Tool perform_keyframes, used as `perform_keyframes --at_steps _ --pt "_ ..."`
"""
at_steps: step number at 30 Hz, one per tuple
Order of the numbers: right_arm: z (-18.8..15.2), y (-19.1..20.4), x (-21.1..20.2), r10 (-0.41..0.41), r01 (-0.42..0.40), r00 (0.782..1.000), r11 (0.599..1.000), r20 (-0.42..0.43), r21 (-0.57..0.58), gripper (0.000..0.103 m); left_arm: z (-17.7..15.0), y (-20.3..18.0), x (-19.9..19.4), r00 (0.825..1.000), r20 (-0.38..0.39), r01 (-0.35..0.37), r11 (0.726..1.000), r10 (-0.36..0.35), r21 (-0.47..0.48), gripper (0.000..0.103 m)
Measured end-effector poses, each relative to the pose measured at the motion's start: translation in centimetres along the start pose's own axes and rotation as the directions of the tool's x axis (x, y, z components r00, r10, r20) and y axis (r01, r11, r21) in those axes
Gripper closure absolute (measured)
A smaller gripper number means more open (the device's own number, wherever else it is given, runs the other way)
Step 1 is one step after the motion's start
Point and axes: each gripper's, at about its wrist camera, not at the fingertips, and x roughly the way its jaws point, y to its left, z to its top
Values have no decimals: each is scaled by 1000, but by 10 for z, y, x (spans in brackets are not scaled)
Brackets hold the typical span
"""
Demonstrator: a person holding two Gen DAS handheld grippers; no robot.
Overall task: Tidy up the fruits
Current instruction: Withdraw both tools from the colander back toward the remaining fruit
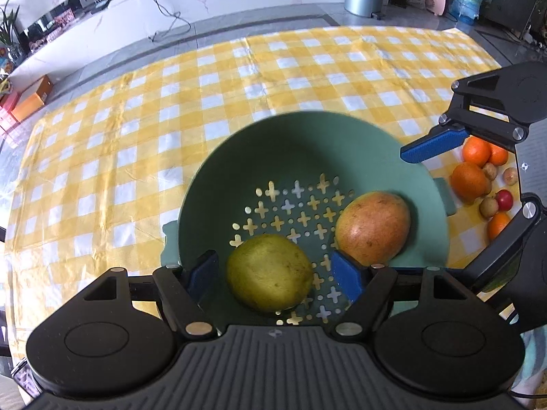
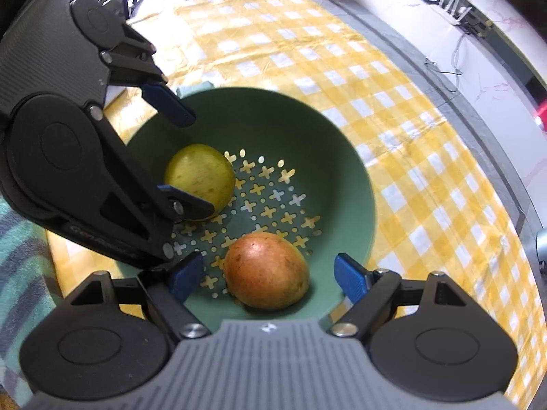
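Observation:
A green perforated colander (image 1: pixel 307 143) (image 2: pixel 345 177) stands on the yellow checked cloth. In it lie a yellow-green fruit (image 1: pixel 270 271) (image 2: pixel 200 176) and a red-orange fruit (image 1: pixel 372 227) (image 2: pixel 266 270). My left gripper (image 1: pixel 278 276) is open with its pads on either side of the yellow-green fruit, not pressing it. My right gripper (image 2: pixel 266 275) is open around the red-orange fruit, with gaps on both sides. Each gripper shows in the other's view: the right one (image 1: pixel 495 112), the left one (image 2: pixel 102 136).
A pile of oranges (image 1: pixel 468 177), small brownish fruits (image 1: pixel 489 206) and a red one (image 1: pixel 504 200) lies on the cloth right of the colander. The checked tablecloth (image 1: pixel 171 119) stretches left and far. A striped fabric (image 2: pixel 24 256) lies at the near left.

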Motion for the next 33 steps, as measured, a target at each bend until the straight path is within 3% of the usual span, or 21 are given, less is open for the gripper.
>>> perform_keyframes --at_steps 8,18,21,25,28,33 --pt "-44 -6 -57 -68 49 991 988 119 149 22 -2 -36 -55 991 132 -20 1000 23 -19 15" --pt "-136 -18 -112 -186 83 957 910 222 407 22 -20 -101 -102 962 265 83 996 -69 -40 15" --pt "-167 -23 -122 -229 91 945 871 235 482 22 -26 -120 -103 955 285 104 993 -86 -50 15" --pt "-212 -33 -133 -281 85 931 789 234 608 22 -32 -142 -96 932 325 190 979 -158 -68 15" --pt "-241 -40 -134 -334 106 920 716 206 690 21 -35 -159 -86 917 359 204 978 -172 -53 16" --pt "-275 -44 -123 -406 136 898 623 169 771 21 -40 -179 -60 913 362 226 972 -188 -64 20"
